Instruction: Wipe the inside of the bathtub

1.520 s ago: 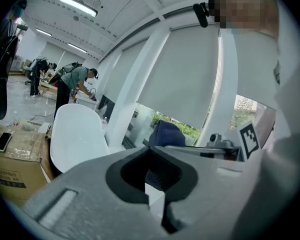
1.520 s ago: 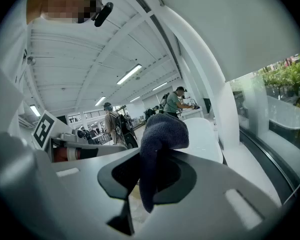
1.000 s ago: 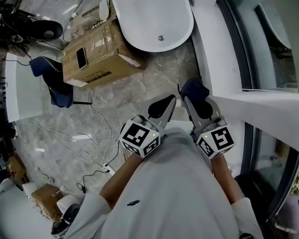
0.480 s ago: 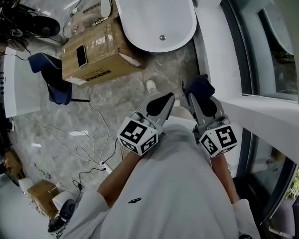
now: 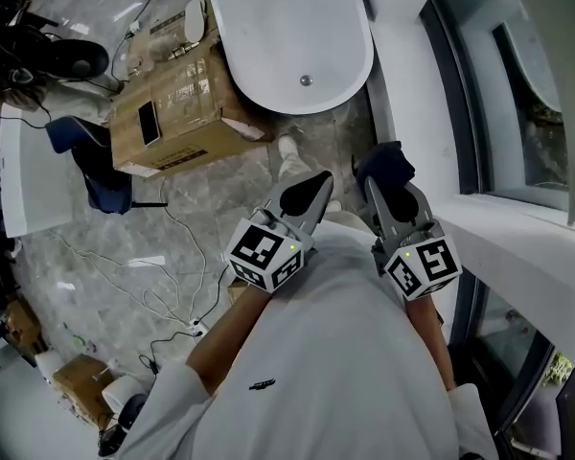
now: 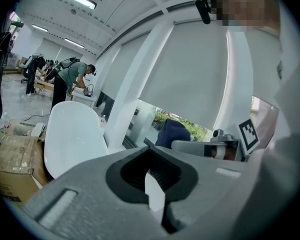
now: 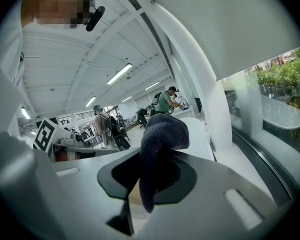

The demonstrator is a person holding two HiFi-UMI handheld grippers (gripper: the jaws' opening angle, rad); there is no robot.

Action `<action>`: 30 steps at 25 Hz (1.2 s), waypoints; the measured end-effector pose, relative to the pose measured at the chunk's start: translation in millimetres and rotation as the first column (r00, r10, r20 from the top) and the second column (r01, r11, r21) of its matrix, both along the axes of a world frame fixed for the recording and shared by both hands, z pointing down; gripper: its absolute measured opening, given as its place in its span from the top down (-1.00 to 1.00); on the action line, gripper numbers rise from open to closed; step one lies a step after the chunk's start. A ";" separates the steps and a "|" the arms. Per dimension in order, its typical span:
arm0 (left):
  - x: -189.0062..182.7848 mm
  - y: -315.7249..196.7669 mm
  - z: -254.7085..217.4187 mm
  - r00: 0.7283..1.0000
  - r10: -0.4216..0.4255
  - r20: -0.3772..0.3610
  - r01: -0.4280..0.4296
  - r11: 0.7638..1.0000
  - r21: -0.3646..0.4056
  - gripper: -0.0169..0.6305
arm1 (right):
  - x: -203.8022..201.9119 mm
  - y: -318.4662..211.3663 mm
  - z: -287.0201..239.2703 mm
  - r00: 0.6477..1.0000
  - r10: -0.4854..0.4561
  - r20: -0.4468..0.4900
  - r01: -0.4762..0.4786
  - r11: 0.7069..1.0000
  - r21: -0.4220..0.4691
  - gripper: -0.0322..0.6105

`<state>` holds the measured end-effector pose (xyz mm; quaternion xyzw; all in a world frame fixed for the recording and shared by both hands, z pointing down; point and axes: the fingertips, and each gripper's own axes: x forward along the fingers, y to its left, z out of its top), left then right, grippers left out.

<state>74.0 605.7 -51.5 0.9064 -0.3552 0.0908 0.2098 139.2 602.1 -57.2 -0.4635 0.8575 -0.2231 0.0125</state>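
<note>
Approach: cloth gripped, tub not yet reached.
Right hand-held gripper (image 5: 381, 186) clamped on dark blue terry cloth (image 5: 387, 164); left hand-held gripper (image 5: 311, 190) closed, empty. White oval bathtub (image 5: 287, 27) at top centre, well apart. Suggest: lay cloth flat on inner wall, overlap strokes.

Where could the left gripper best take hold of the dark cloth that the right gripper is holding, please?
Probably the bunched lump of the dark cloth that bulges past the tips of the right gripper, approached from its left, where the left gripper sits; its shut jaws would need opening first.
</note>
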 end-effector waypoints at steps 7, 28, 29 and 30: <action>-10.2 -56.7 -0.6 1.000 0.014 -0.004 -0.014 1.000 -0.018 0.96 | -2.0 -59.2 0.1 0.999 0.034 0.006 -0.034 0.999 -0.023 0.74; -117.9 -287.3 -32.0 0.997 -0.021 -0.074 0.018 0.999 -0.036 0.96 | -79.0 -293.5 -37.0 0.996 0.053 -0.070 -0.058 0.996 -0.063 0.73; -121.6 -294.3 -30.5 0.997 -0.017 -0.078 0.014 0.999 -0.041 0.96 | -82.9 -301.4 -37.4 0.996 0.054 -0.074 -0.059 0.996 -0.065 0.73; -125.0 -300.3 -28.3 0.997 -0.014 -0.081 0.010 0.999 -0.046 0.96 | -86.9 -308.2 -37.0 0.996 0.051 -0.080 -0.056 0.996 -0.068 0.73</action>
